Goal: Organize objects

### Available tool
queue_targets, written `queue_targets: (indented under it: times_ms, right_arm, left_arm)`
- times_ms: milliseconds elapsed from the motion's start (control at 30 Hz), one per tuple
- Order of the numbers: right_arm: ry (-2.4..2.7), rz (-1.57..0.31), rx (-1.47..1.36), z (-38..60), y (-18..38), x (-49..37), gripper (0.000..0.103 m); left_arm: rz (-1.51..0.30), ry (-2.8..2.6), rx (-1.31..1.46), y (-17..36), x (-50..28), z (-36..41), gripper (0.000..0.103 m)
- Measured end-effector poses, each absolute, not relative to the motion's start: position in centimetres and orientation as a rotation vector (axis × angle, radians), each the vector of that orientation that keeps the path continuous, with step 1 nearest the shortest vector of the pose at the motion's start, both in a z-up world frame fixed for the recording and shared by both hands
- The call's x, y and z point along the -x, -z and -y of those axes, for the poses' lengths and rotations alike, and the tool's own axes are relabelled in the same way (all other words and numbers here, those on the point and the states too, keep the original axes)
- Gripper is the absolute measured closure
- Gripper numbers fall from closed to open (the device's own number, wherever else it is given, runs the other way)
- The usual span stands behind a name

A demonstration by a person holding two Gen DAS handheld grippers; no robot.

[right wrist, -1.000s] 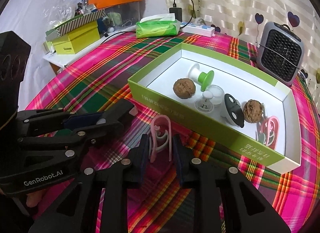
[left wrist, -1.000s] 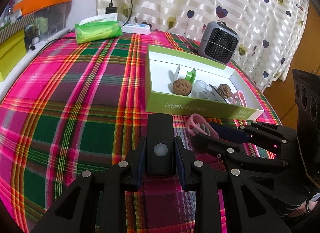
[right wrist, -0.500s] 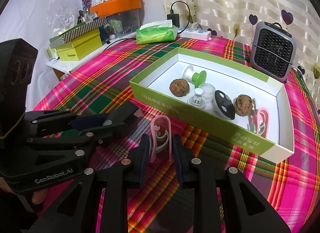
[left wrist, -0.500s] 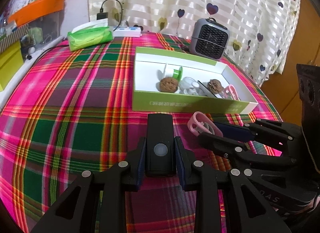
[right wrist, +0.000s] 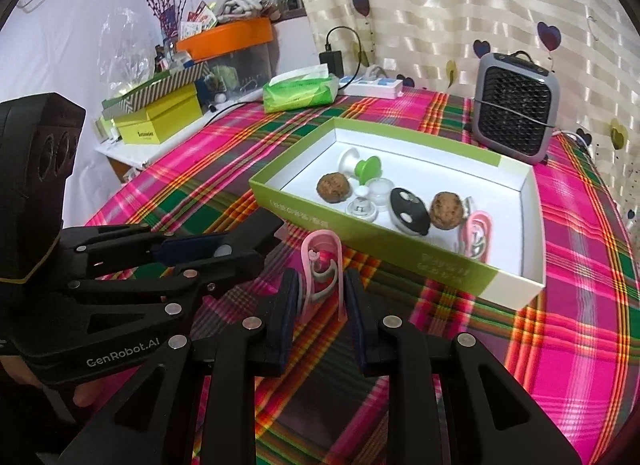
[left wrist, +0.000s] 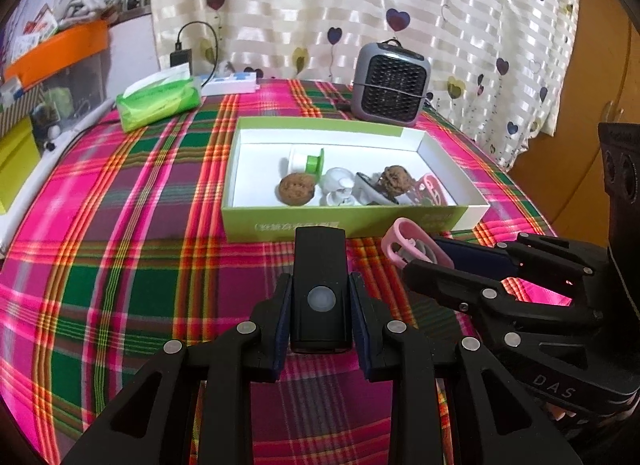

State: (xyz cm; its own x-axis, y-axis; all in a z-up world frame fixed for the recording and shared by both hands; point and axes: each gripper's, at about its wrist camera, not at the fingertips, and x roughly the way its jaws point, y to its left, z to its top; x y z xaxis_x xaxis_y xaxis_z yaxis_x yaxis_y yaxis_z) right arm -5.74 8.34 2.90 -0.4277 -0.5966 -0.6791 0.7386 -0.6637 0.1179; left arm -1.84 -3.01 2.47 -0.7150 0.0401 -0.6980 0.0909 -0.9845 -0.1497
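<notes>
My left gripper [left wrist: 319, 307] is shut on a black rectangular device with a round grey button [left wrist: 320, 289], held above the plaid cloth. Beside it, my right gripper [right wrist: 322, 291] is shut on a pink clip [right wrist: 322, 265], which also shows in the left wrist view as the pink clip [left wrist: 404, 239]. Ahead lies an open green box [left wrist: 280, 223] with a white inside. In it are two walnuts [right wrist: 334, 186], a green and white spool [right wrist: 360, 163], a small white piece [right wrist: 362, 207], a black oval piece [right wrist: 410, 213] and another pink clip [right wrist: 478, 231].
A grey mini heater [left wrist: 390, 83] stands behind the box. A green tissue pack [left wrist: 158, 103] and a white power strip [left wrist: 232, 83] lie at the far left edge. Yellow and orange boxes [right wrist: 160, 119] crowd a side shelf. Curtains hang behind.
Both grippers have drawn back and risen a little with their loads, so the green box now sits farther off. Neither grip has changed.
</notes>
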Motion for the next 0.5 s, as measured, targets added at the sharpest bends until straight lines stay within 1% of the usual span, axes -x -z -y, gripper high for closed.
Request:
queue_targets:
  times_ms: [500]
  right_arm:
    - [2.172, -0.222, -0.872, -10.0, -3.8, 6.4, 0.078]
  left_arm:
    - [-0.22, 2.93, -1.143, -3.7, 2.7, 1.3, 0.078]
